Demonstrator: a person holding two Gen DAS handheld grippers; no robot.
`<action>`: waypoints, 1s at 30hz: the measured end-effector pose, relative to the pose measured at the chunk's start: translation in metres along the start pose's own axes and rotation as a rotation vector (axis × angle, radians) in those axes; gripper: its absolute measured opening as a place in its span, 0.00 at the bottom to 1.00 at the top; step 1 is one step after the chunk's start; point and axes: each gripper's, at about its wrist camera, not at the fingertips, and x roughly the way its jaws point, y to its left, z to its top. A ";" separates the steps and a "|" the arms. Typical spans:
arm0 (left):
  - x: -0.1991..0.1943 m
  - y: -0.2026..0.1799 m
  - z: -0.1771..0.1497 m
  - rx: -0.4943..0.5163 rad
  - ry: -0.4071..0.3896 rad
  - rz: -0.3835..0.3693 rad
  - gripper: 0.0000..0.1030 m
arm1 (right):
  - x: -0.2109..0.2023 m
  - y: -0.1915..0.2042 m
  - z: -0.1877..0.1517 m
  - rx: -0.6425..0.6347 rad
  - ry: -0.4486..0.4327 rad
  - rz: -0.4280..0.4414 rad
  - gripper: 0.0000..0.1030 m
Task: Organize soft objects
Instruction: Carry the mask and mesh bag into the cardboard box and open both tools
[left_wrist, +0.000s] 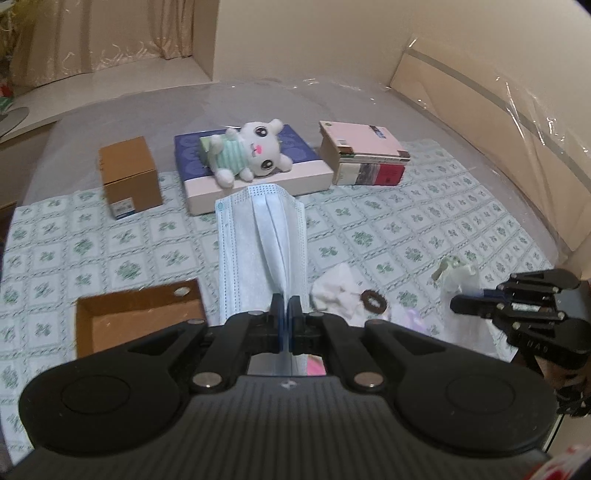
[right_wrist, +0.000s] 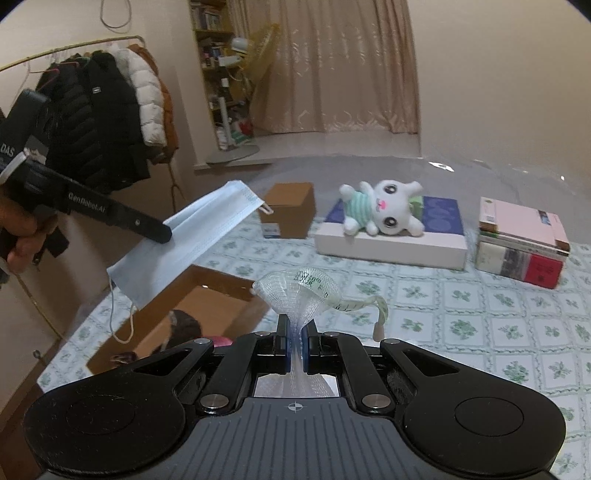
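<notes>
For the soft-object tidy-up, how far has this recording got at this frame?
Partway. Done: the open cardboard box already holds some dark and pink items, too hidden to identify. In hand: the left gripper is shut on a blue face mask, and the right gripper is shut on a white mesh net. Left: a white tissue, a brown hair tie and the plush toy remain outside the box.
</notes>
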 end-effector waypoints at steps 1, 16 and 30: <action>-0.004 0.004 -0.004 -0.004 -0.001 0.004 0.01 | 0.000 0.004 0.000 0.000 -0.002 0.010 0.05; -0.053 0.068 -0.067 -0.089 0.001 0.111 0.01 | 0.039 0.096 0.003 -0.031 0.012 0.189 0.05; -0.019 0.138 -0.122 -0.200 0.049 0.126 0.01 | 0.133 0.166 -0.013 -0.072 0.091 0.222 0.05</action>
